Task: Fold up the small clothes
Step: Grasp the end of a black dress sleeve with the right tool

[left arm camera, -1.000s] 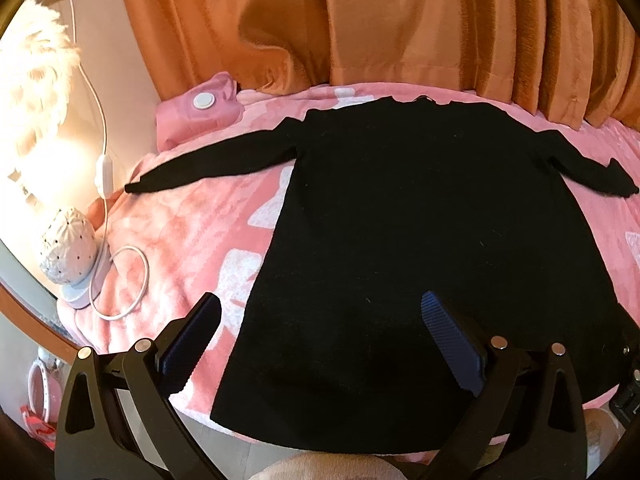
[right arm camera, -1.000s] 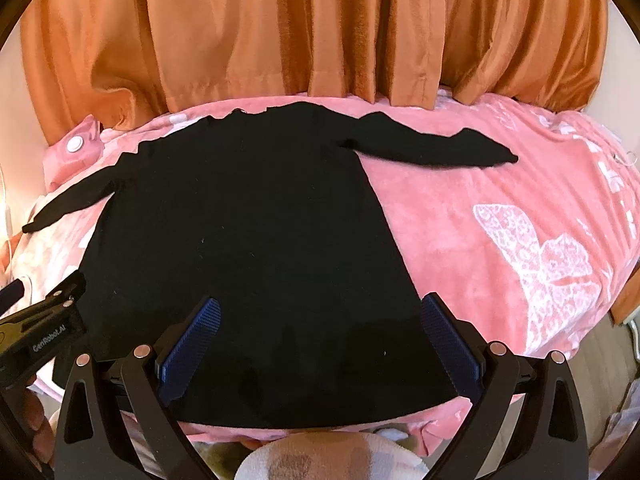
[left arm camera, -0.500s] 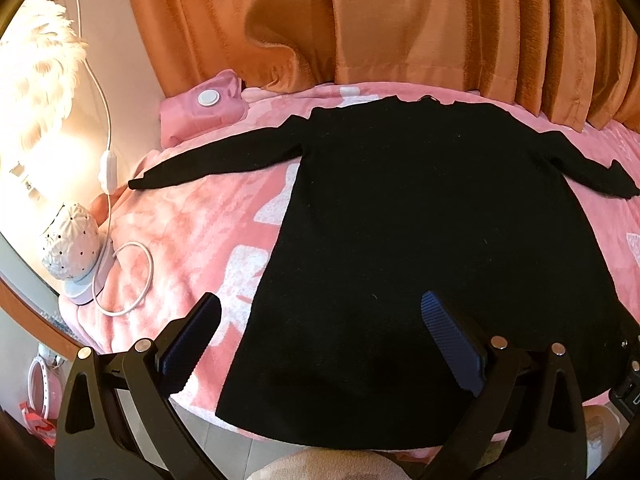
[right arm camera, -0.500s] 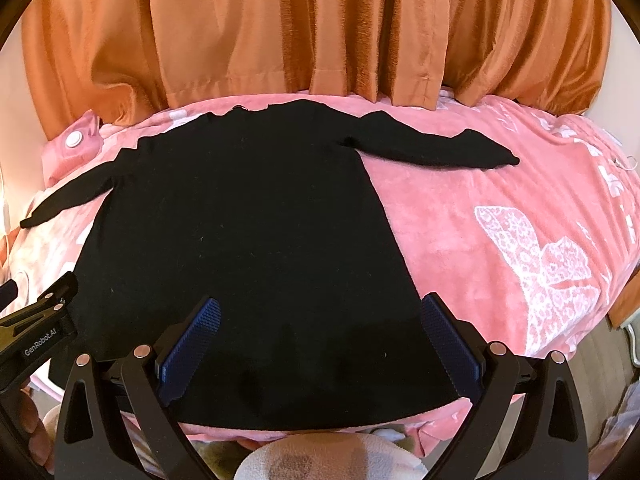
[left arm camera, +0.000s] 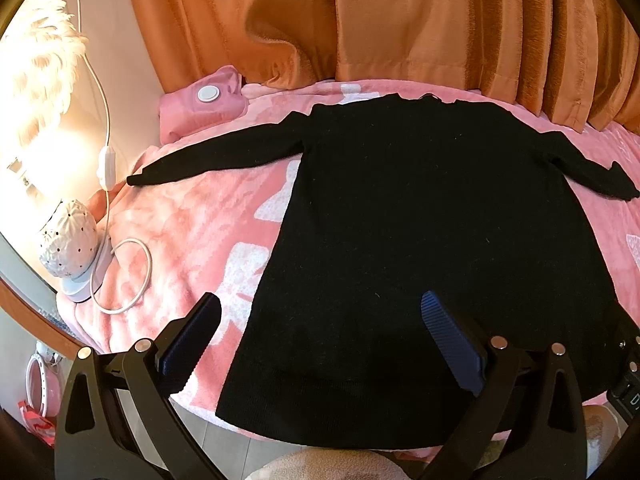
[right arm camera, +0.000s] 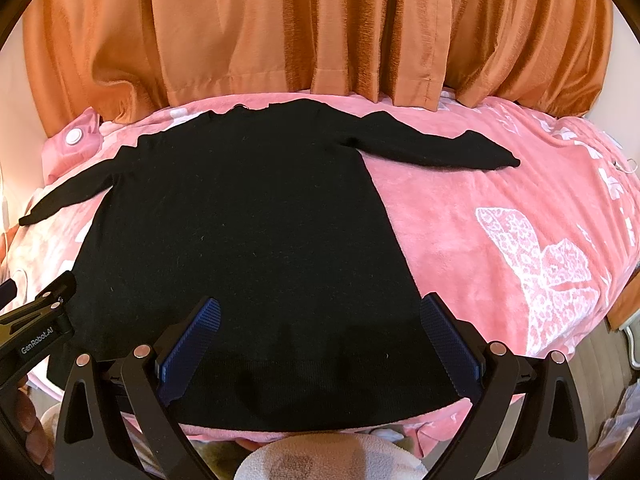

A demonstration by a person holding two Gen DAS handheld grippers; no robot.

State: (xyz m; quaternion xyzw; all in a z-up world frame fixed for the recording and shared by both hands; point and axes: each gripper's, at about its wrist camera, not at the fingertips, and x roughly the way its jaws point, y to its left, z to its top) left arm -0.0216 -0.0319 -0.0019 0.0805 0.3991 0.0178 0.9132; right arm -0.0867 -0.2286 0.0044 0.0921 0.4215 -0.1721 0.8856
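Observation:
A black long-sleeved sweater (left arm camera: 420,216) lies flat on the pink blanket (left arm camera: 192,232), hem toward me, both sleeves spread sideways. It also shows in the right wrist view (right arm camera: 248,232). My left gripper (left arm camera: 320,312) is open and empty, hovering above the hem's left part. My right gripper (right arm camera: 320,316) is open and empty above the hem's right part. The left gripper's body (right arm camera: 36,332) shows at the left edge of the right wrist view.
Orange curtains (left arm camera: 400,20) hang behind the bed. A white perforated lamp (left arm camera: 68,240) with a looped cable (left arm camera: 132,276) sits at the bed's left edge. A pink pouch (left arm camera: 204,104) lies at the back left. The blanket (right arm camera: 520,240) extends to the right of the sweater.
Both grippers have risen or drawn back slightly, so the sweater sits a little lower and further right in the left view. Both stay open.

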